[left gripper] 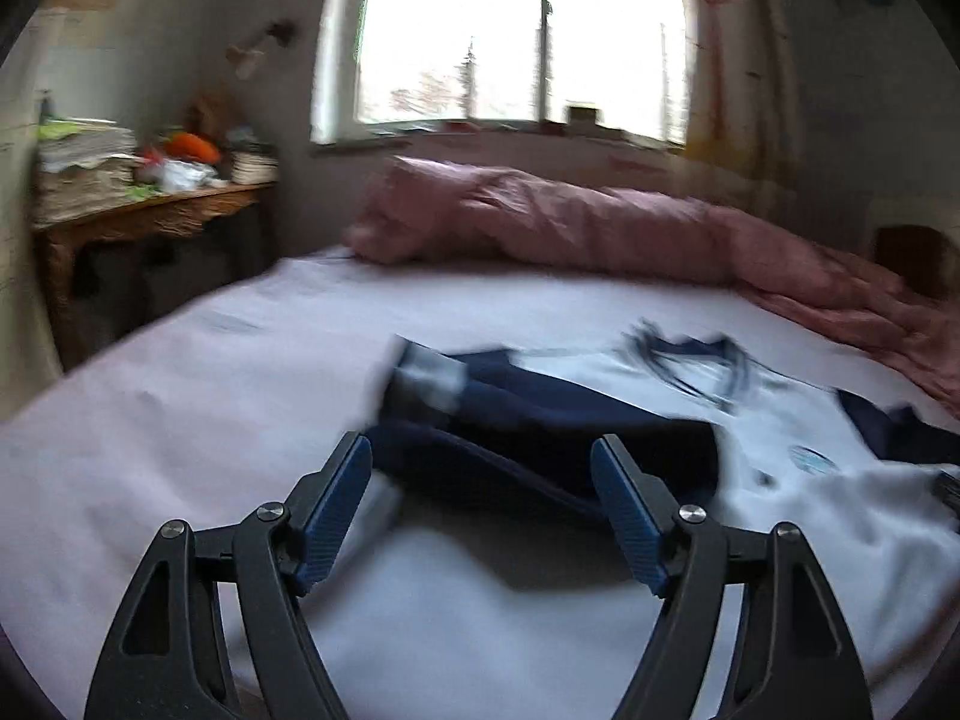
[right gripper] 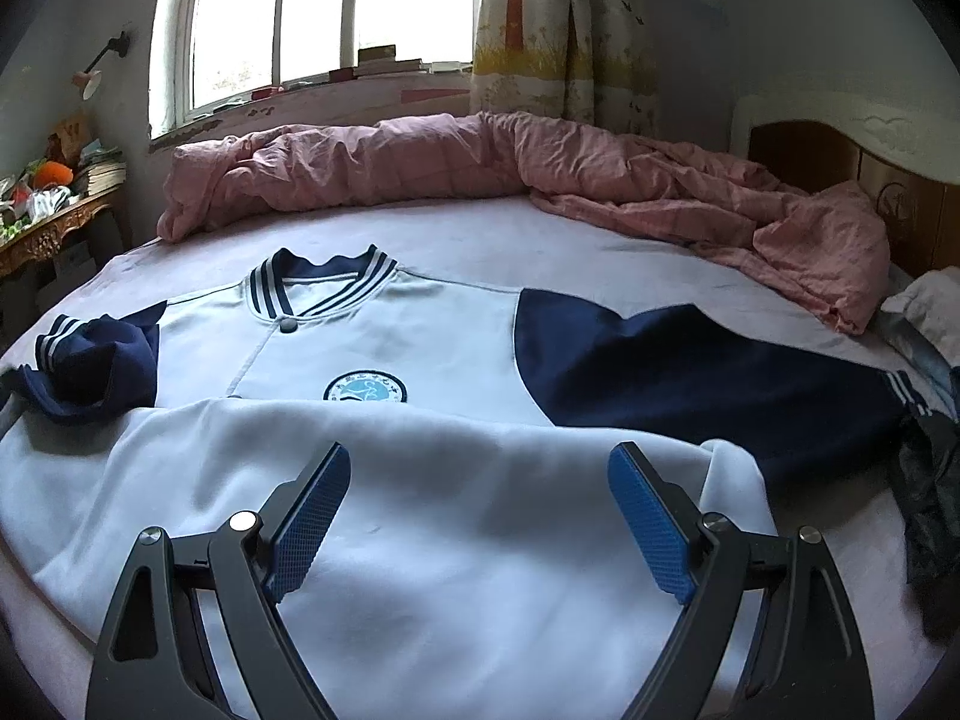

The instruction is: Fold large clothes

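Left gripper jaws spread wide, nothing between the pads, hanging just above the bed; view smeared by motion. Directly ahead of those jaws, a navy sleeve lying doubled over onto the jacket's white body, striped cuff at its far-left end, loosely bunched rather than flat. Right gripper jaws likewise released and empty, poised low over the near white panel of the jacket; whether the pads brush the cloth cannot be told. Jacket spread front-up across the middle of the bed, striped collar at the far side, round badge on the chest, lower white part drawn up toward the badge in a soft ridge. Other navy sleeve stretched out flat to the right, not yet folded. Beyond, a pink quilt heaped along the far edge under the window; dark cloth at the right margin; cluttered bench at far left. Judged step: sleeves being brought in, one side roughly done, the other pending. Next move likely calls for a pinch on the right sleeve near its cuff, a lift and a carry across the chest, then smoothing of the bunched left sleeve before the body is doubled. Soft fleece likely to slump and wrinkle if released early.
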Demonstrator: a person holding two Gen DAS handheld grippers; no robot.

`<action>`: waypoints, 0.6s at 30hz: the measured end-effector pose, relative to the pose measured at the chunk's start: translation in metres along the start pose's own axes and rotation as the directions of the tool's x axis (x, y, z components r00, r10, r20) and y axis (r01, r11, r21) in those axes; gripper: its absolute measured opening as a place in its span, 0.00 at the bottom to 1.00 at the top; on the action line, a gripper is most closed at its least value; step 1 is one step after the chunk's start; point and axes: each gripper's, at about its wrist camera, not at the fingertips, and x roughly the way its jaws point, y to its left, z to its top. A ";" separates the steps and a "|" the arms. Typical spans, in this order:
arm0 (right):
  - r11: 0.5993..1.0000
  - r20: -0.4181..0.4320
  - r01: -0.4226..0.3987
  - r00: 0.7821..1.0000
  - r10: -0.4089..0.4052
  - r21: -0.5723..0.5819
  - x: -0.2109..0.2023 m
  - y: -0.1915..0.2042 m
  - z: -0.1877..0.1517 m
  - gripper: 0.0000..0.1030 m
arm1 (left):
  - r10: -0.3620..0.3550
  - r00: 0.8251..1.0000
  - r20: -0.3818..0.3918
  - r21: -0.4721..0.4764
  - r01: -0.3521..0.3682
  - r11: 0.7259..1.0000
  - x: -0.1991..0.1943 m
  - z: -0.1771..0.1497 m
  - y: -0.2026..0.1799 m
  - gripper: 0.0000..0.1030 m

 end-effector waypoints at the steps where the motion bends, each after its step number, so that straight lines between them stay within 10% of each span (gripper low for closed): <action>1: 1.000 0.005 -0.001 1.000 0.001 -0.005 -0.002 0.001 0.000 0.87 | 0.001 1.000 -0.013 -0.038 -0.002 0.999 0.007 0.002 0.012 0.72; 8: 0.995 0.024 -0.093 0.995 0.094 -0.037 -0.024 0.026 0.008 0.87 | -0.070 0.965 -0.252 -0.387 -0.034 0.922 0.071 -0.024 0.096 0.60; 18: 0.897 -0.175 -0.379 0.922 0.345 -0.227 0.006 0.172 0.079 0.70 | 0.009 0.920 -0.392 -0.303 -0.139 0.943 0.066 -0.032 0.089 0.58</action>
